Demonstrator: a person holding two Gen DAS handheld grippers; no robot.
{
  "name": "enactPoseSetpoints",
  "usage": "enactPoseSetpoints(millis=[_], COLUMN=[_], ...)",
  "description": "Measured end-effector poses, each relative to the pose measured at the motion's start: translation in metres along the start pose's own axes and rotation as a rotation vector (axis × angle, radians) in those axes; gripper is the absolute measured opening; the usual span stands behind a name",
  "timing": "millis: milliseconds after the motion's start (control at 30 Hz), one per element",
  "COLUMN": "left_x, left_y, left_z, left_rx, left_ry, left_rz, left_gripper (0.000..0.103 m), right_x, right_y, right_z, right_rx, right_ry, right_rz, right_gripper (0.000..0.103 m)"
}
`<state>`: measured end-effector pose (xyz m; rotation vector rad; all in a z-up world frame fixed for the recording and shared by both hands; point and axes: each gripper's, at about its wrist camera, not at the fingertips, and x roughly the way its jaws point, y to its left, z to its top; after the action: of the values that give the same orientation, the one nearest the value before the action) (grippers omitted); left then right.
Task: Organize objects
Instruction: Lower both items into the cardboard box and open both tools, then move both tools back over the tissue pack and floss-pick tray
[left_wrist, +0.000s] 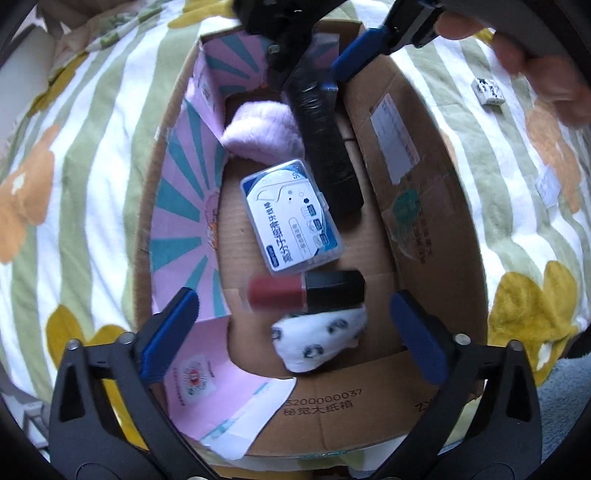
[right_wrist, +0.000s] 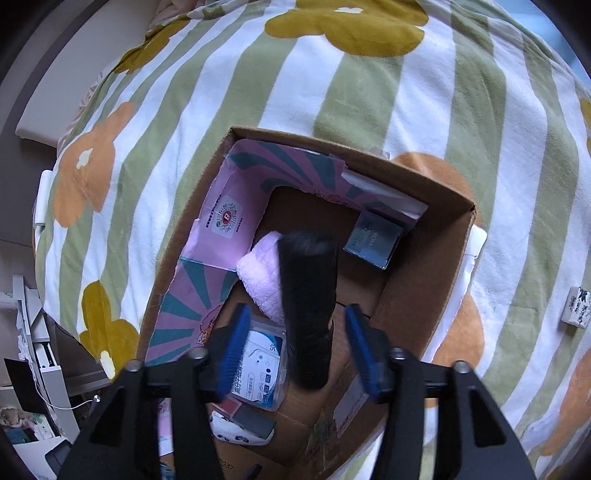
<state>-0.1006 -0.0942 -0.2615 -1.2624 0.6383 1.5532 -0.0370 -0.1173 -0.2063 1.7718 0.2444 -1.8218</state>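
An open cardboard box (left_wrist: 424, 206) (right_wrist: 413, 280) sits on a striped floral blanket. Inside lie a pink fluffy pad (left_wrist: 262, 129) (right_wrist: 264, 277), a clear floss-pick case (left_wrist: 291, 218) (right_wrist: 258, 369), a blurred red-and-black lipstick (left_wrist: 306, 291) and a white panda-print pouch (left_wrist: 317, 339) (right_wrist: 236, 430). A long black wrapped object (left_wrist: 325, 147) (right_wrist: 310, 306) leans across the box floor. My left gripper (left_wrist: 295, 299) is open above the lipstick and pouch. My right gripper (right_wrist: 295, 310) (left_wrist: 314, 55) is open, its blue fingers (right_wrist: 232, 350) standing apart on either side of the black object.
A pink and teal printed liner (left_wrist: 184, 192) (right_wrist: 221, 229) covers the box's left wall. A small dark carton (right_wrist: 373, 240) rests in the far corner. A small white patterned block (left_wrist: 487, 90) (right_wrist: 576, 306) lies on the blanket (right_wrist: 332, 74). A person's hand (left_wrist: 535, 62) holds the right gripper.
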Motion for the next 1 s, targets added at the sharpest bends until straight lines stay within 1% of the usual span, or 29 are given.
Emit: enactPoseSetpoints(millis=[33, 67, 100, 167, 333, 500, 600, 667, 800, 933, 1000], left_x=[-0.003, -0.004, -0.005, -0.006, -0.006, -0.014, -0.021, -0.031, -0.051, -0.075, -0.091], left_y=[0.000, 0.002, 0.003, 0.005, 0.007, 0.006, 0.003, 0.001, -0.006, -0.019, -0.025], left_z=[0.001, 0.001, 0.002, 0.003, 0.006, 0.002, 0.000, -0.001, 0.002, 0.004, 0.006], left_rx=[-0.002, -0.010, -0.019, -0.034, -0.058, -0.072, -0.076, -0.080, -0.084, -0.065, -0.065], left_ry=[-0.010, -0.014, -0.014, -0.013, 0.000, -0.019, -0.032, -0.050, -0.079, -0.111, -0.138], left_rz=[-0.010, -0.021, -0.024, -0.028, -0.030, -0.021, -0.003, 0.005, -0.016, -0.023, -0.018], left_gripper=[0.103, 0.103, 0.103, 0.103, 0.103, 0.103, 0.103, 0.103, 0.103, 0.103, 0.103], right_x=[-0.003, -0.006, -0.007, -0.006, -0.009, -0.017, -0.025, -0.035, -0.062, -0.098, -0.118], right_y=[0.001, 0.001, 0.002, 0.002, 0.003, 0.011, 0.013, 0.013, 0.013, 0.012, 0.011], right_z=[-0.001, -0.002, -0.002, -0.003, -0.007, -0.009, -0.013, -0.018, -0.028, -0.042, -0.051], right_rx=[-0.006, -0.013, -0.022, -0.032, -0.031, -0.037, -0.028, -0.018, -0.009, -0.008, -0.007], right_ry=[-0.016, -0.033, -0.038, -0.020, -0.038, -0.064, -0.071, -0.086, -0.124, -0.176, -0.207], right_rz=[-0.011, -0.017, -0.018, -0.010, -0.011, -0.013, -0.019, -0.018, -0.030, -0.050, -0.066], right_gripper=[0.093, 0.102, 0.102, 0.102, 0.102, 0.102, 0.102, 0.102, 0.102, 0.102, 0.102])
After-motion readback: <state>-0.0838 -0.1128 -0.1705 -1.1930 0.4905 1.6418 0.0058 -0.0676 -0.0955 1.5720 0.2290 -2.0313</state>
